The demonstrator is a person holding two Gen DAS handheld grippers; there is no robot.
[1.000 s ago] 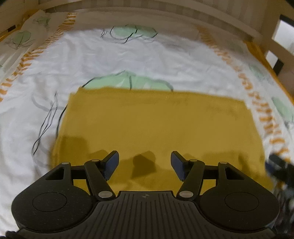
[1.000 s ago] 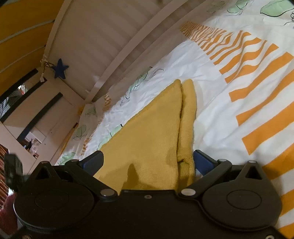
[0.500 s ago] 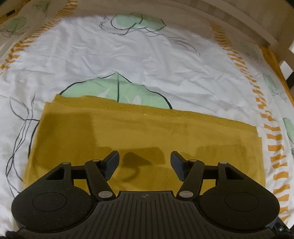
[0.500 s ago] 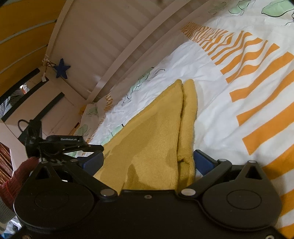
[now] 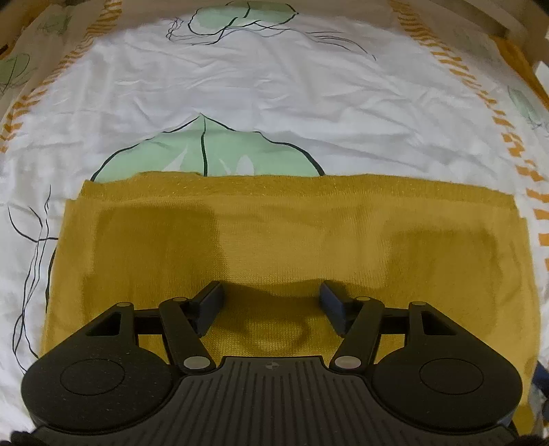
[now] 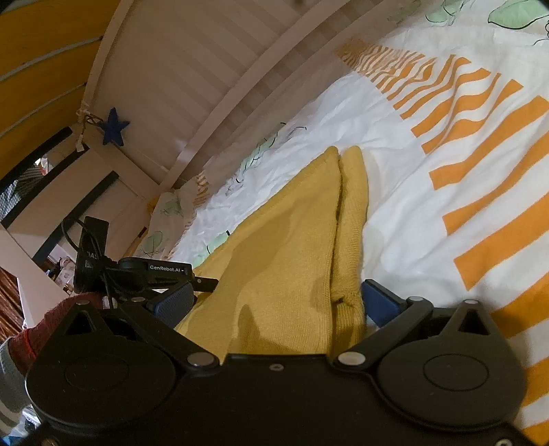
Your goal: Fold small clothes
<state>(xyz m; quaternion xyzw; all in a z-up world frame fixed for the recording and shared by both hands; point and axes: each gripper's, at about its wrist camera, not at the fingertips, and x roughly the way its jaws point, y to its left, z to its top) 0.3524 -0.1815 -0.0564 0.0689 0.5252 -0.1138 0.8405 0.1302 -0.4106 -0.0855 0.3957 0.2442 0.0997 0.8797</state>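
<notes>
A mustard-yellow knitted garment [image 5: 291, 240] lies folded flat in a wide rectangle on the bed sheet [image 5: 274, 85]. My left gripper [image 5: 271, 303] hovers open and empty over its near middle. In the right wrist view the same garment [image 6: 284, 247] runs away from me in two stacked layers. My right gripper [image 6: 274, 303] is open, low at the garment's near end, with its blue pads on either side of the cloth and not closed on it. The left gripper [image 6: 144, 274] shows at the left of that view.
The white sheet with green leaves and orange stripes [image 6: 480, 164] covers the bed. A white slatted rail [image 6: 223, 79] with a blue star [image 6: 115, 132] runs along the far side. A wooden bed frame [image 5: 514, 27] stands at the right.
My left gripper has drawn back and risen, so the whole garment now shows, and has moved into the right wrist view. My right gripper has stayed put, open.
</notes>
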